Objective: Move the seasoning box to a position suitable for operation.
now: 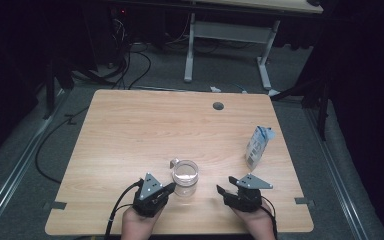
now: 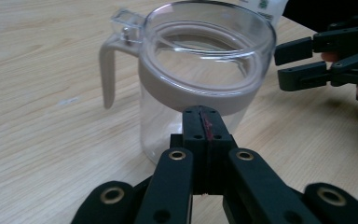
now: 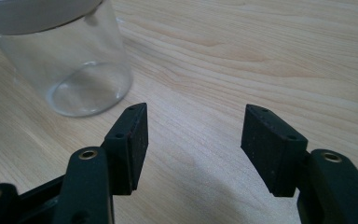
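Note:
A clear glass jug (image 1: 185, 177) with a grey band under its rim and a grey handle stands upright near the table's front edge, empty as far as I can tell. My left gripper (image 1: 168, 188) is shut with nothing in it, its tip close against the jug's left side. In the left gripper view the closed tip (image 2: 204, 122) sits just before the jug (image 2: 200, 70), whose handle points left. My right gripper (image 1: 221, 190) lies to the right of the jug, open and holding nothing. The right gripper view shows bare wood between the tips (image 3: 193, 135) and the jug's base (image 3: 65, 65) at upper left.
A white and blue carton (image 1: 258, 147) stands at the right side of the wooden table (image 1: 145, 130). A round grommet hole (image 1: 218, 105) lies near the far edge. Cables and another desk's legs are on the floor beyond.

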{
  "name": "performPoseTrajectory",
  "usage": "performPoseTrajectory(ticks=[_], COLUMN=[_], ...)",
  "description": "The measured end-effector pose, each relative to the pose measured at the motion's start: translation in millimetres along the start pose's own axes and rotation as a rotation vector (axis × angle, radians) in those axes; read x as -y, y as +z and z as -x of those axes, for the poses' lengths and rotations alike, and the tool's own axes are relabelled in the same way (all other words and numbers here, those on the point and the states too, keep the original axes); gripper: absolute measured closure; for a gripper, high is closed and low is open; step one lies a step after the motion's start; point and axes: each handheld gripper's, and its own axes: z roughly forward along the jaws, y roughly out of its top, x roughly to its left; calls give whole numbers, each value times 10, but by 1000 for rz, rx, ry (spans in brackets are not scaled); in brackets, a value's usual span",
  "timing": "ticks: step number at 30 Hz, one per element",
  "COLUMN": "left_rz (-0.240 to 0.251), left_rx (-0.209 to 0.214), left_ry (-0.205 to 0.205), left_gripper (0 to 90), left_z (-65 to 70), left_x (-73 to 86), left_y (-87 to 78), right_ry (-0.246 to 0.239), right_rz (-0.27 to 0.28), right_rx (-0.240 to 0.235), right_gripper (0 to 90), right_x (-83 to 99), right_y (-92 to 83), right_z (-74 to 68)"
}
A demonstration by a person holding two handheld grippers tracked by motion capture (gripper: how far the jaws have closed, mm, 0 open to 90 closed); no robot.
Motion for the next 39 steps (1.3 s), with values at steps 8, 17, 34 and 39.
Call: performPoseTrajectory(ticks=[8,17,34,39], left_rz=[-3,7,106,103], left_rx=[23,33,-81,-82], left_ry=[18,29,9,1], left_gripper=[900,900,900,900], left_z=[81,111,-360,-362], left_x=[-37,-47,-546,-592], left_y=[115,90,80,166], right_ry=[4,6,-27,-57], right_rz=[7,8,54,61], right_rx=[-2,-3,-11,0], right_gripper=[419,419,573,675], right_x=[4,6,-277,-393], right_y=[-11,-15,45,136], right_z=[7,8,-74,-54])
